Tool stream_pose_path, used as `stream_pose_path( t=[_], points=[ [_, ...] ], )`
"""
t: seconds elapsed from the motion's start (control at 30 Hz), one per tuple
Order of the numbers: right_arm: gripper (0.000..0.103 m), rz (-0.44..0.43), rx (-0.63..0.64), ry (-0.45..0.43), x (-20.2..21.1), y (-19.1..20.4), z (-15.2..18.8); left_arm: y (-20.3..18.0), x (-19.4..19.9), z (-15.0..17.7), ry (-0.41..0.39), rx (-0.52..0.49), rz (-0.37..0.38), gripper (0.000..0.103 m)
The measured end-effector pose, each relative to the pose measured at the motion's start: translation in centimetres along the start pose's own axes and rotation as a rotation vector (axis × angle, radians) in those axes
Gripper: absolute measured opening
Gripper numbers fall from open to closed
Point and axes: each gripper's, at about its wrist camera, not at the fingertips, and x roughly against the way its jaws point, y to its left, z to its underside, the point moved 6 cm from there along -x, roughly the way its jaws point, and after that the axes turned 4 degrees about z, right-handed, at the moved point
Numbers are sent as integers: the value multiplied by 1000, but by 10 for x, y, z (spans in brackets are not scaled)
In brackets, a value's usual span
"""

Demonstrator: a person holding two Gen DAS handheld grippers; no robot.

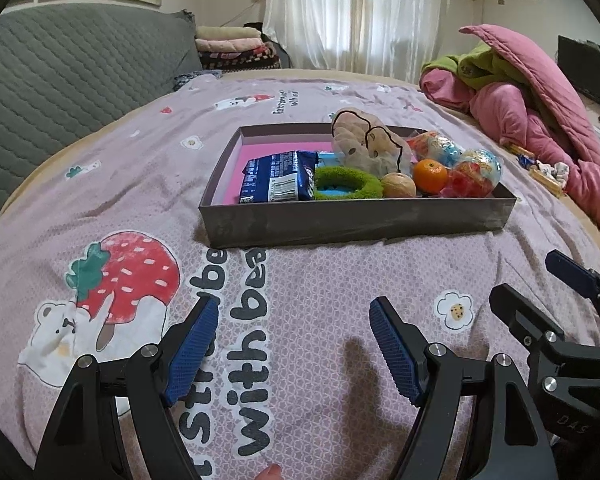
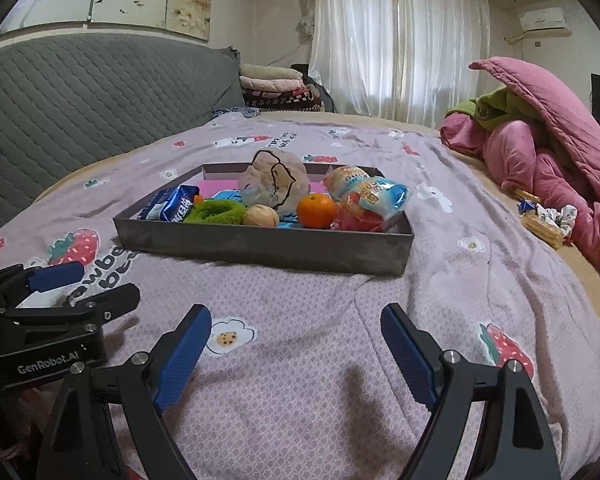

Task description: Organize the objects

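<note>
A grey shallow box [image 1: 356, 222] [image 2: 260, 246] with a pink floor sits on the bed ahead. It holds a blue snack pack [image 1: 278, 176] [image 2: 172, 206], a green fuzzy ring [image 1: 346, 184] [image 2: 216, 212], a walnut [image 1: 398, 185] [image 2: 261, 216], an orange [image 1: 430, 176] [image 2: 316, 210], wrapped snacks [image 1: 468, 168] [image 2: 364, 196] and a beige plush bag [image 1: 364, 140] [image 2: 274, 184]. My left gripper [image 1: 294, 320] [image 2: 84, 284] is open and empty, low over the bedspread before the box. My right gripper [image 2: 296, 330] [image 1: 528, 280] is open and empty beside it.
The bed has a pink printed bedspread [image 1: 100, 208] [image 2: 480, 264]. A grey quilted headboard [image 1: 60, 80] stands at left. Pink and green quilts [image 1: 540, 92] [image 2: 548, 140] are heaped at right, with loose snacks [image 2: 544, 224] beside them. Folded blankets [image 2: 280, 88] lie at the back.
</note>
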Motion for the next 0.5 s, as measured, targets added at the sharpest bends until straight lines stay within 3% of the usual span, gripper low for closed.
stream_pose_path(
  t=[0.5],
  points=[
    [86,2,-9,11,-6,-2,3,2,-6,4,16,3,-7,79]
  ],
)
